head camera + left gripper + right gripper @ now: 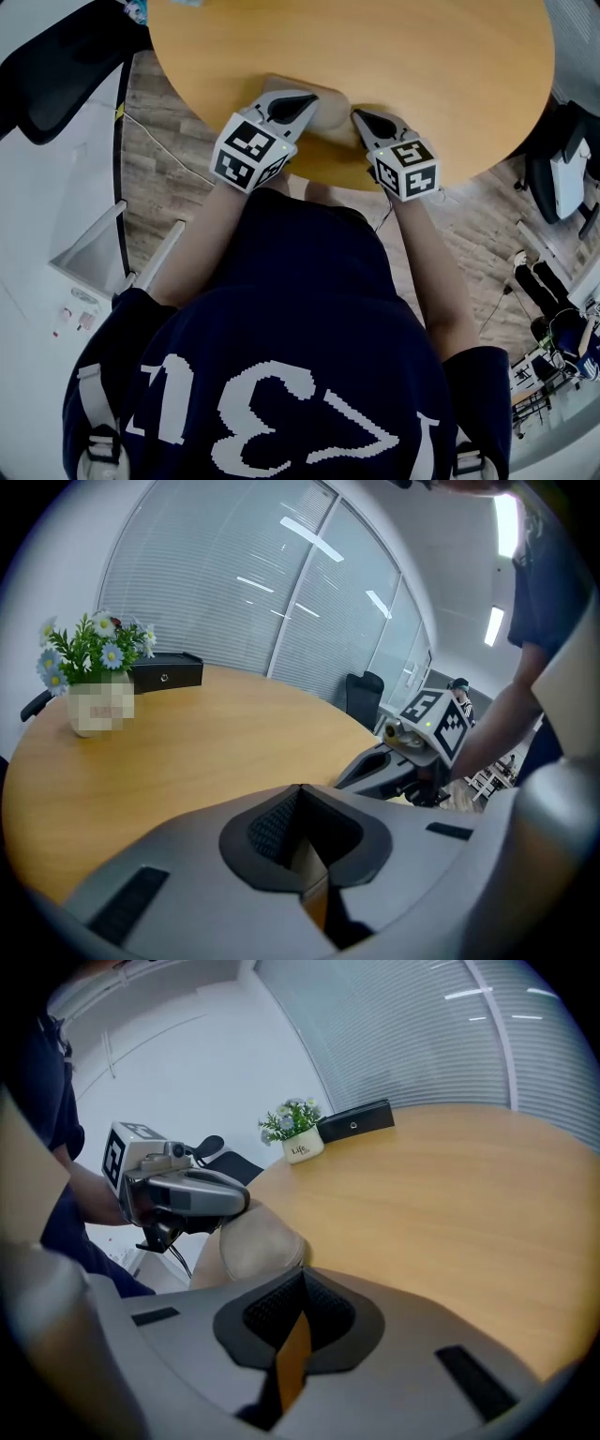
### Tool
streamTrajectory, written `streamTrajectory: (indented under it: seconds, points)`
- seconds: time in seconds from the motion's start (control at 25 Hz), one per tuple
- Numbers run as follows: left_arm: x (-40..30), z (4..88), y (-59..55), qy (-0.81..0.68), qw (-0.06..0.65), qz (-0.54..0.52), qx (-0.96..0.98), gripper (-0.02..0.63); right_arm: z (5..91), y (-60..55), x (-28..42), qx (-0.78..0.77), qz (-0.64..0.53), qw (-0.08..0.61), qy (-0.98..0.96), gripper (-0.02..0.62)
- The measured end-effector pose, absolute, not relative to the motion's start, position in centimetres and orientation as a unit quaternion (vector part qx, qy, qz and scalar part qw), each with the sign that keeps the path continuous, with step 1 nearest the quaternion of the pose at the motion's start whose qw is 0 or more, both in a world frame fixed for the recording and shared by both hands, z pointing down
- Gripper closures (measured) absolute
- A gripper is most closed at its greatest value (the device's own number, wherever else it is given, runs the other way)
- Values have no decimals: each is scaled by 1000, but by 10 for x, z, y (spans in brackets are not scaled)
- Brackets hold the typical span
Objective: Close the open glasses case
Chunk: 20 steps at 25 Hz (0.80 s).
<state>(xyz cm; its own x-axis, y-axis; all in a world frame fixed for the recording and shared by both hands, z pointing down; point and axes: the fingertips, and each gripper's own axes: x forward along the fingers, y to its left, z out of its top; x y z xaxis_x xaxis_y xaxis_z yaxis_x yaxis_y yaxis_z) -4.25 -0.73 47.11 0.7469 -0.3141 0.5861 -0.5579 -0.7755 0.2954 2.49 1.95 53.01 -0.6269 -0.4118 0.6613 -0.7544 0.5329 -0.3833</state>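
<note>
Jaws shut on both, nothing between them. The left gripper (312, 97) sits over the beige glasses case (255, 1241) at the counter's (422, 56) near edge, the right gripper (357, 114) just beside it. Only the gripper views catch the flower pot (94, 705) and black box (167, 672) — far side.

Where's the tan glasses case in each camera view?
Head view: glasses case top centre, on the round wooden table.
Left gripper view: cannot be made out.
Right gripper view: the case left of centre, at the table's edge.
Shared landmark: that table, in all three views.
</note>
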Motion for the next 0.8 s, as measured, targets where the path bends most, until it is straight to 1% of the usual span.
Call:
streamTrajectory:
  seconds: [0.24, 0.32, 0.44, 0.56, 0.68, 0.8]
  points:
    - [-41, 471, -11, -251, 237, 256, 903, 591, 532, -23, 15, 259, 260, 345, -864, 574]
    - [-42, 471, -12, -253, 242, 254, 902, 591, 532, -30, 11, 244, 261, 351, -866, 574]
    - [-41, 469, -11, -248, 249, 249, 902, 591, 531, -25, 15, 237, 318, 320, -860, 572]
    - [-40, 469, -9, -250, 239, 248, 905, 591, 518, -25, 24, 267, 323, 289, -861, 568]
    - [-42, 471, -12, -259, 217, 270, 902, 591, 481, -45, 39, 347, 314, 201, -860, 568]
    - [-51, 461, -24, -281, 175, 287, 899, 591, 430, -62, 56, 426, 259, 131, -857, 569]
